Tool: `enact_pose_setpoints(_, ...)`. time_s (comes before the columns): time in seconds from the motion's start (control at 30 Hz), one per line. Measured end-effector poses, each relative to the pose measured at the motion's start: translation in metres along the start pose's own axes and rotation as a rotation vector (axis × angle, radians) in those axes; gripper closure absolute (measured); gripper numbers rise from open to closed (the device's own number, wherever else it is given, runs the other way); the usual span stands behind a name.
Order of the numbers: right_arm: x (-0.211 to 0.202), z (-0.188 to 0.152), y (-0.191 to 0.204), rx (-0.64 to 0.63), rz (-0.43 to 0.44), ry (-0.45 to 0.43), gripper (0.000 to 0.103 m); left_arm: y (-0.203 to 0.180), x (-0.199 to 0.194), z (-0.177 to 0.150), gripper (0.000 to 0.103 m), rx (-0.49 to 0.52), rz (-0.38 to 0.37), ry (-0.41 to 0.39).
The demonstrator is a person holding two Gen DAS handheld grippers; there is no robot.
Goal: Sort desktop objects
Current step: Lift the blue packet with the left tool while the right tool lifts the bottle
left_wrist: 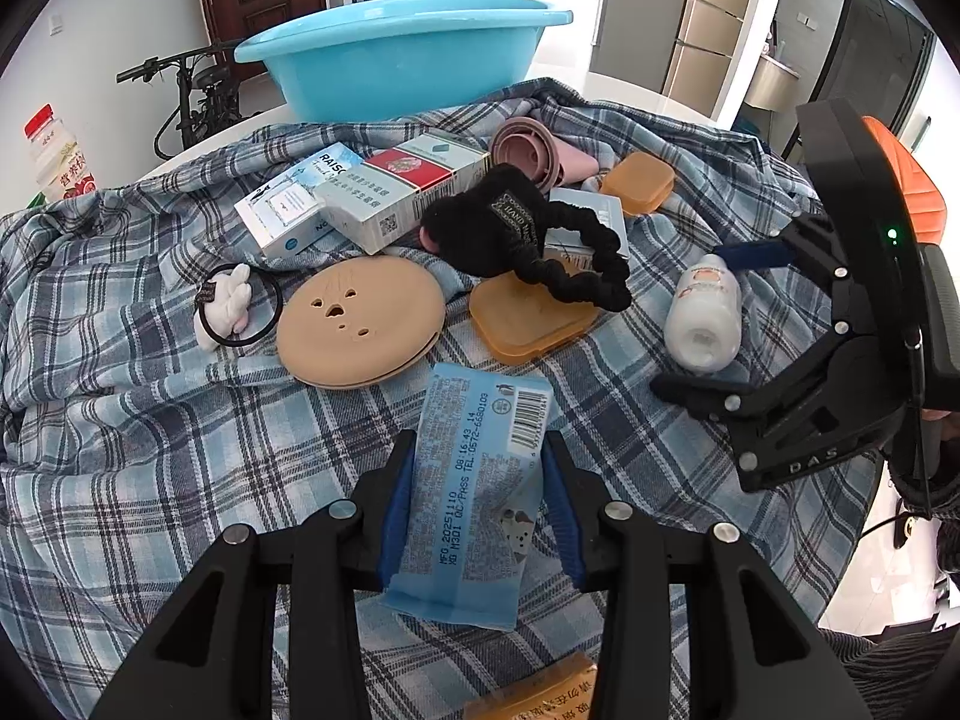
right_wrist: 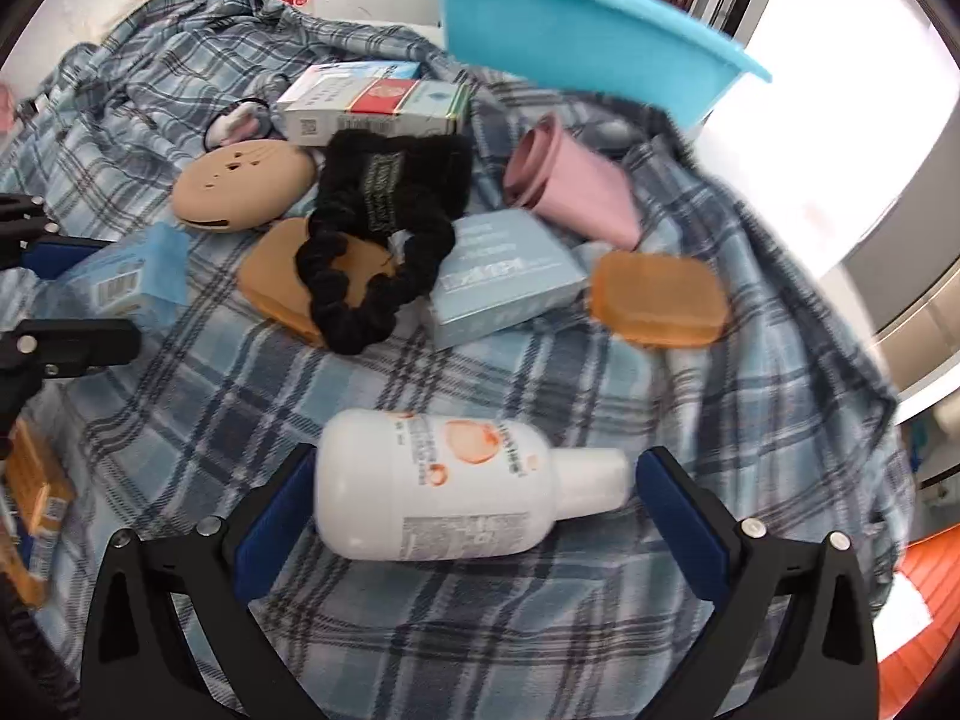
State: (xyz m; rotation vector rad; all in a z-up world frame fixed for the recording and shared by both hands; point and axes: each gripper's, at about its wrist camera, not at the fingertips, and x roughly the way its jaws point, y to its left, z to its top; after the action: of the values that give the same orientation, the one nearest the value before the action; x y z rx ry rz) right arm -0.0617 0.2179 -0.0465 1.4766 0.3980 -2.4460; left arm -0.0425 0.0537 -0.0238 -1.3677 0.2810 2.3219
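My left gripper (left_wrist: 480, 450) is shut on a light blue printed packet (left_wrist: 474, 480), its blue pads pressing on the packet's long sides just above the plaid cloth (left_wrist: 150, 450). The right wrist view shows this gripper (right_wrist: 90, 300) at the left edge with the packet (right_wrist: 120, 282). A white bottle (right_wrist: 444, 486) with an orange label lies on its side on the cloth, cap pointing right. My right gripper (right_wrist: 480, 453) stands wide open around the bottle, one pad by its base and one just off its cap. The left wrist view shows that gripper (left_wrist: 687, 321) astride the bottle (left_wrist: 702, 312).
A blue basin (left_wrist: 390, 54) stands at the back. On the cloth lie stacked boxes (left_wrist: 372, 192), a round tan case (left_wrist: 360, 324), two tan cases (left_wrist: 528, 324), a black scrunchie (left_wrist: 528, 234), a pink cup (left_wrist: 528, 150), a plush hair tie (left_wrist: 231, 306) and a light blue box (right_wrist: 504, 276).
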Motion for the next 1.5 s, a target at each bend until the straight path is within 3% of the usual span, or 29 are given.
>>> enact_pose_setpoints(0.23, -0.008, -0.004, -0.002, 0.013, 0.080, -0.029, 0.001, 0.000, 0.001, 0.000, 0.061, 0.002, 0.003, 0.005)
enact_pose_setpoints(0.3, -0.011, -0.006, -0.004, 0.033, 0.090, -0.042, 0.009, 0.000, 0.001, 0.000, 0.061, -0.001, 0.004, 0.004)
enact_pose_setpoints(0.9, -0.038, 0.001, -0.006, 0.082, 0.019, -0.156, 0.009, -0.005, -0.001, 0.003, 0.061, 0.005, -0.002, -0.005)
enact_pose_setpoints(1.5, -0.064, 0.048, -0.015, 0.159, -0.024, -0.247, 0.009, 0.006, -0.010, 0.046, 0.061, -0.012, 0.060, -0.079)
